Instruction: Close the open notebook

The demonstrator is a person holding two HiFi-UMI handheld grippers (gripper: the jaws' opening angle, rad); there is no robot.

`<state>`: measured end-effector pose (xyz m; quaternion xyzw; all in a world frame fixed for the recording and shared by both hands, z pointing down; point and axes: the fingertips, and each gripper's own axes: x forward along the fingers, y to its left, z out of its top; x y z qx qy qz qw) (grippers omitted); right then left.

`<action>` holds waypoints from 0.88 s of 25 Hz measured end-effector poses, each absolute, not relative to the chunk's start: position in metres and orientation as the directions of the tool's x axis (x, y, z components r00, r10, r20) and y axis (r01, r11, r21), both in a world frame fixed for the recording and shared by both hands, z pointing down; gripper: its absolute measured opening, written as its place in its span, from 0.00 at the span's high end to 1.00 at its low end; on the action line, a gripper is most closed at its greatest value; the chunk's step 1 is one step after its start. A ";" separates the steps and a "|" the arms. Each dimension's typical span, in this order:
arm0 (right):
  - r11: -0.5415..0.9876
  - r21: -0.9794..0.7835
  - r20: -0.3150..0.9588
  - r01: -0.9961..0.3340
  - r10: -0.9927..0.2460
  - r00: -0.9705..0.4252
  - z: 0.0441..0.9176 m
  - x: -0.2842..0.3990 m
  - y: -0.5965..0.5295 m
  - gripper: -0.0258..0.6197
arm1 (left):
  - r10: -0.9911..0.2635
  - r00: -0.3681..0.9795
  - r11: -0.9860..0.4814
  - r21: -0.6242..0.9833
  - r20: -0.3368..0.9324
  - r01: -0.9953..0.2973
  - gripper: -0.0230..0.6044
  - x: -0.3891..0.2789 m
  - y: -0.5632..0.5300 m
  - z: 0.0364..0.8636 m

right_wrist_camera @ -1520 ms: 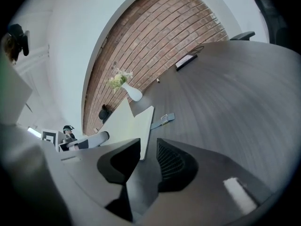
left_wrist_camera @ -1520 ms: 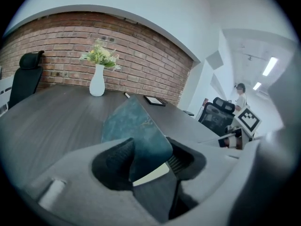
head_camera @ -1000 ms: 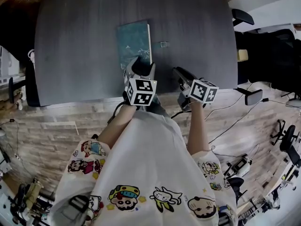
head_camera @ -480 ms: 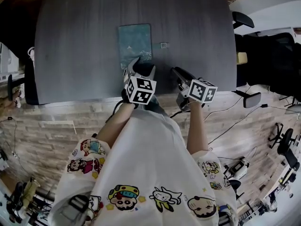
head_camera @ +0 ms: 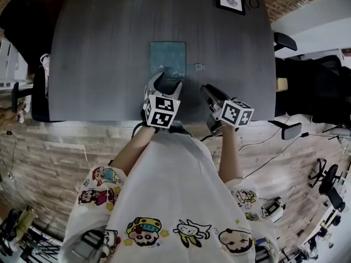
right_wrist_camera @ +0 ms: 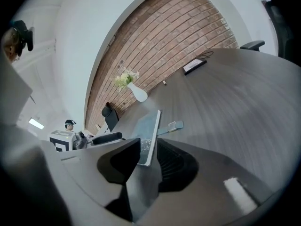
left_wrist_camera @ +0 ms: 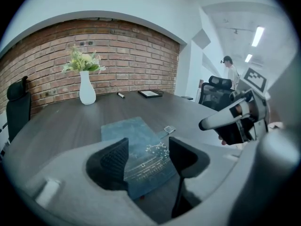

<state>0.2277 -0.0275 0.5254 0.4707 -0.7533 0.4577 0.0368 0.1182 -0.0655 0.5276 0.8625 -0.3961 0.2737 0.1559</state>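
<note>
Table (head_camera: 98, 48) holds notebook (head_camera: 168, 56) partly under left hand-held gripper (head_camera: 166, 80).

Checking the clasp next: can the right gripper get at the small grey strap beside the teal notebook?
Probably yes: the right gripper, jaws apart, faces the small grey strap with only bare dark table between.

Teal notebook (head_camera: 168, 56) closed, lying flat, cover up

Teal notebook (head_camera: 168, 55), pale line-art cover; dark grey woodgrain table (head_camera: 98, 48); white vase (left_wrist_camera: 87, 91); red-brick wall (left_wrist_camera: 131, 55).
</note>
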 end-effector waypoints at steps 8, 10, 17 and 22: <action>0.264 -0.598 0.415 -0.757 -0.706 -0.574 0.474 0.212 -0.060 0.77 | -0.682 0.530 -0.577 0.075 0.503 -0.813 0.55 0.077 -0.090 0.471; 0.308 -0.564 0.393 -0.766 -0.716 -0.577 0.457 0.207 -0.067 0.78 | -0.704 0.534 -0.566 0.084 0.469 -0.820 0.56 0.067 -0.096 0.453; 0.454 -0.349 0.290 -0.820 -0.780 -0.555 0.386 0.191 -0.094 0.81 | -0.784 0.530 -0.517 0.131 0.325 -0.846 0.61 0.028 -0.110 0.384; 0.517 -0.157 0.239 -0.841 -0.807 -0.540 0.348 0.175 -0.098 0.83 | -0.799 0.548 -0.516 0.183 0.247 -0.837 0.73 0.003 -0.104 0.351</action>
